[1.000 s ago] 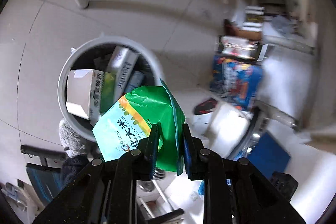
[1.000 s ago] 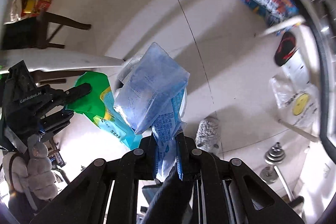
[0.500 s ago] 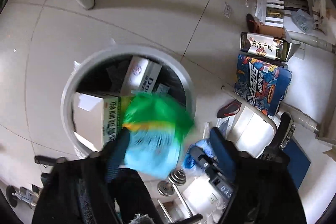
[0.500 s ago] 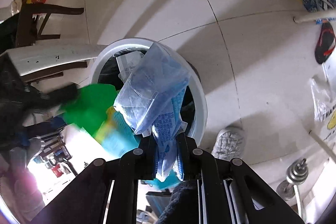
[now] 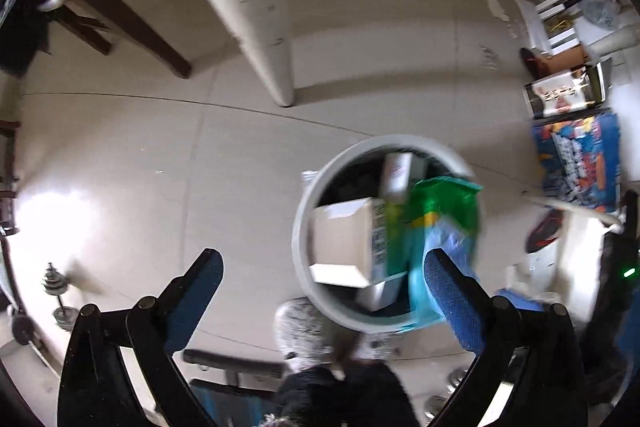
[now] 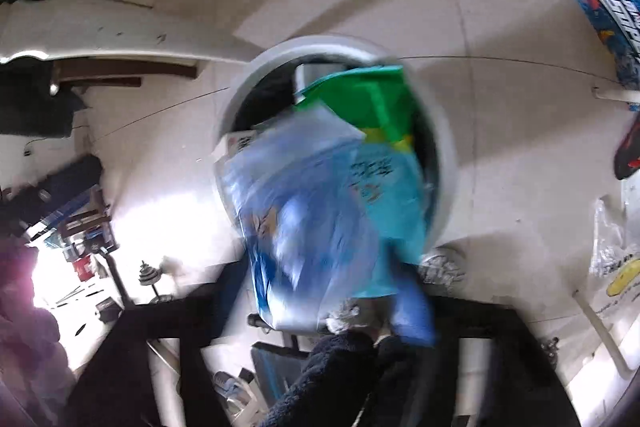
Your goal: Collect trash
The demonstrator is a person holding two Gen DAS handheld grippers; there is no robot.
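Observation:
A round white trash bin (image 5: pixel 304 227) stands on the floor, holding a cardboard box (image 5: pixel 340 239) and other cartons. The green and blue bag (image 5: pixel 436 223) lies in the bin against its right rim. My left gripper (image 5: pixel 320 287) is wide open and empty above the bin's near edge. In the right wrist view the bin (image 6: pixel 444 147) shows with the green bag (image 6: pixel 372 115) in it, and a blurred blue plastic bag (image 6: pixel 304 219) is over the bin, free of the fingers. My right gripper (image 6: pixel 320 311) looks open, blurred.
A white table leg (image 5: pixel 256 19) and a dark wooden chair (image 5: pixel 108 3) stand beyond the bin. Colourful boxes (image 5: pixel 580 163) and a red slipper (image 5: pixel 544 231) lie at the right. Dumbbell weights (image 5: pixel 60 291) lie at the left. The person's grey slippers (image 5: pixel 300 331) are by the bin.
My left gripper opened and let the green bag drop into the bin, then swung left. My right gripper opened and released the blue plastic bag, which is falling toward the bin.

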